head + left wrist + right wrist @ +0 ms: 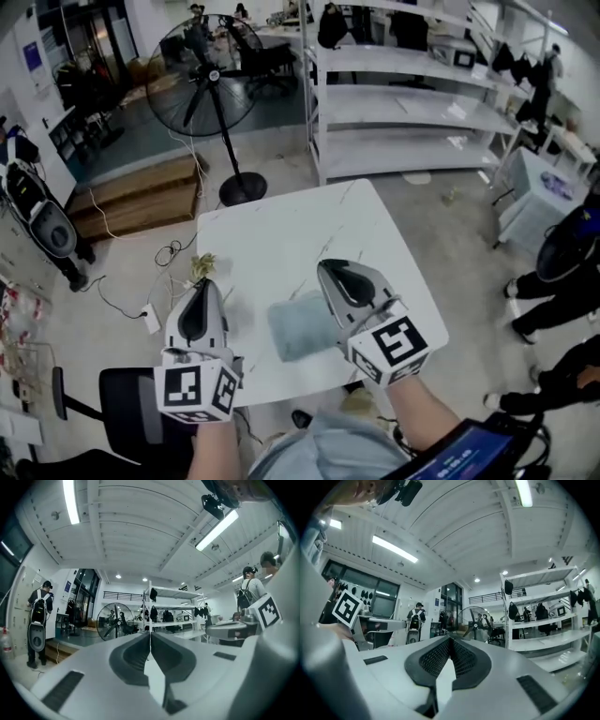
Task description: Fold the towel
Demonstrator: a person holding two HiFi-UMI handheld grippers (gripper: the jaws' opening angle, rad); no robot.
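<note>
Both grippers are up off the worktop (281, 234), pointing level at the room, not at the task. Left gripper (150, 633): fingers closed, pads meeting edge to edge, nothing between them. Right gripper (449, 639): same, fingers closed and empty.

The towel (302, 326) is a pale blue-grey, folded into a compact rectangle. It lies flat on the white worktop near the front edge. In the head view it sits between the two grippers, and the right gripper covers its right edge. Neither gripper touches it.

A small yellowish crumpled thing (202, 266) sits at the worktop's left edge, just beyond the left gripper; can't tell what it is.

Background:
- A black pedestal fan (208, 70) stands on the floor past the far side of the worktop.
- A white shelving rack (403, 108) is to the fan's right.
- A black office chair (127, 398) is at lower left.
- Both gripper views show the fan, the rack and a few standing people.
</note>
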